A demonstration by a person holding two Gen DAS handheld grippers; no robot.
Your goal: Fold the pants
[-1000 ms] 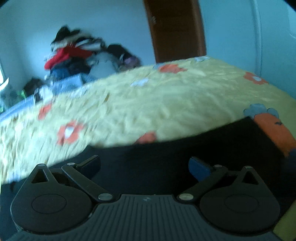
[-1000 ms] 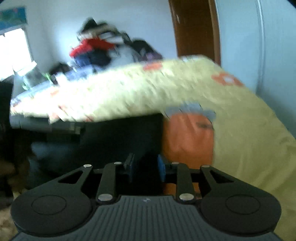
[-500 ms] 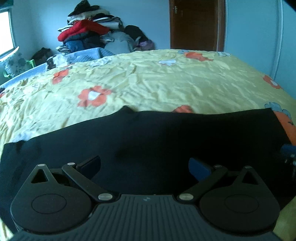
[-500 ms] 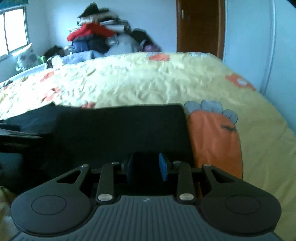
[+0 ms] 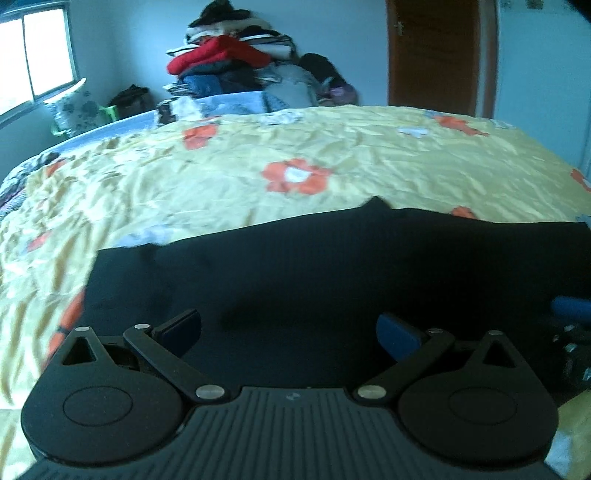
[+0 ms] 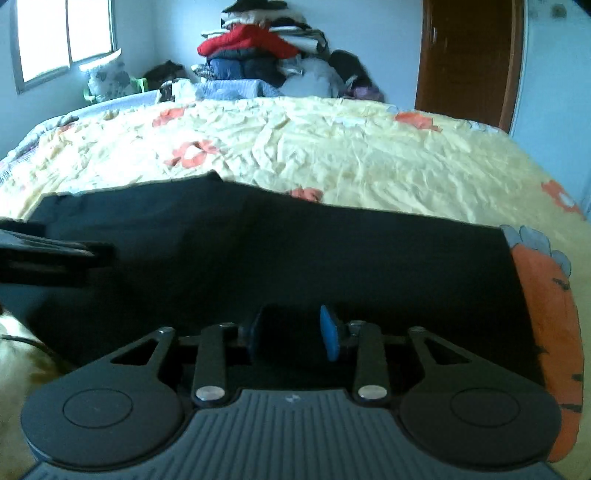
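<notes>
Black pants (image 5: 332, 266) lie spread flat across the near part of a yellow flowered bedsheet (image 5: 258, 173); they also show in the right wrist view (image 6: 295, 251). My left gripper (image 5: 290, 332) is open, its fingers wide apart just above the pants' near edge, holding nothing. My right gripper (image 6: 293, 334) has its jaws narrowed around a fold of the black fabric at the near edge. The right gripper's blue tip (image 5: 570, 306) shows at the right edge of the left wrist view. The left gripper's body (image 6: 48, 247) shows at the left of the right wrist view.
A pile of clothes (image 5: 236, 70) is stacked beyond the far side of the bed, also in the right wrist view (image 6: 266, 51). A brown door (image 5: 436, 55) stands at the back right. A window (image 6: 62, 33) is at the back left. An orange carrot print (image 6: 546, 332) lies right of the pants.
Both views have swung left and steadied. The pants now lie flatter and wider across the sheet. The right gripper's jaws stand a little wider apart than a second ago; the left stays open.
</notes>
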